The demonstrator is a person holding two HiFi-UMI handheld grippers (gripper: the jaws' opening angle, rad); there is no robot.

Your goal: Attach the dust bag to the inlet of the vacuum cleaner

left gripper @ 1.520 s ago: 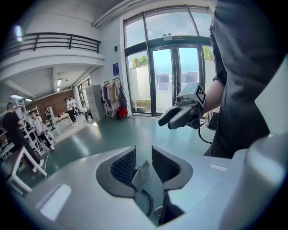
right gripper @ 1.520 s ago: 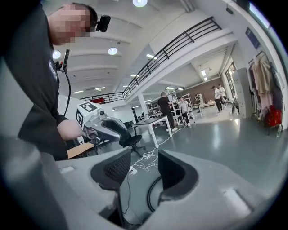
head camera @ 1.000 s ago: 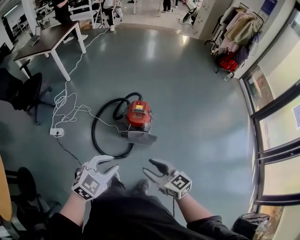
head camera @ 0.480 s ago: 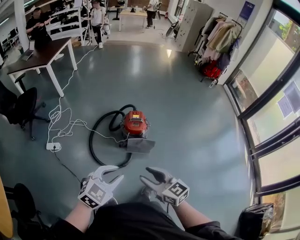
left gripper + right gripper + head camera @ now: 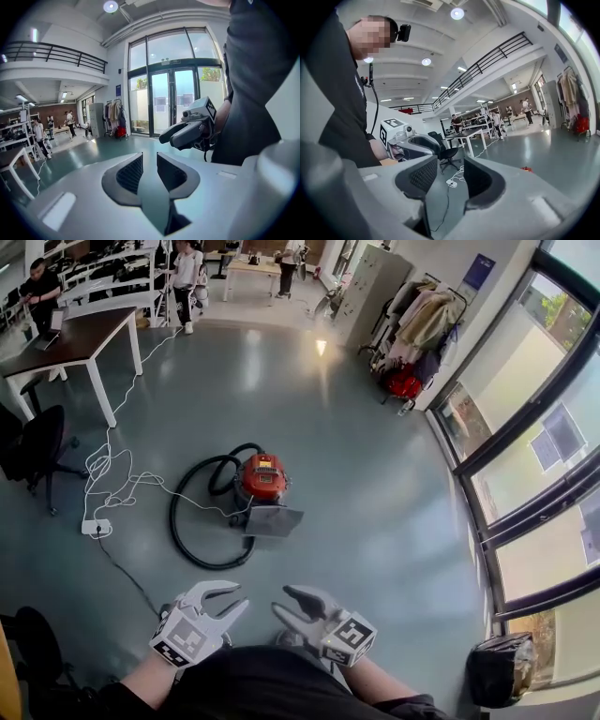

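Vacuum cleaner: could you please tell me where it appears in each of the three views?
Head view: the red vacuum cleaner sits on the floor, left of centre.
Left gripper view: not in it.
Right gripper view: a small red shape just above the right-hand jaw, probably it.
Shared landmark: the coat rack.

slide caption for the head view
Both empty, left gripper and right gripper, jaws open but just closed slightly, face a red vacuum cleaner and its looped black hose.

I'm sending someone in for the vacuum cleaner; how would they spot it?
Between the dark table and the glass wall lies a loop of black hose. The vacuum cleaner sits at its right end: small, round, red-topped, a grey panel beside it.
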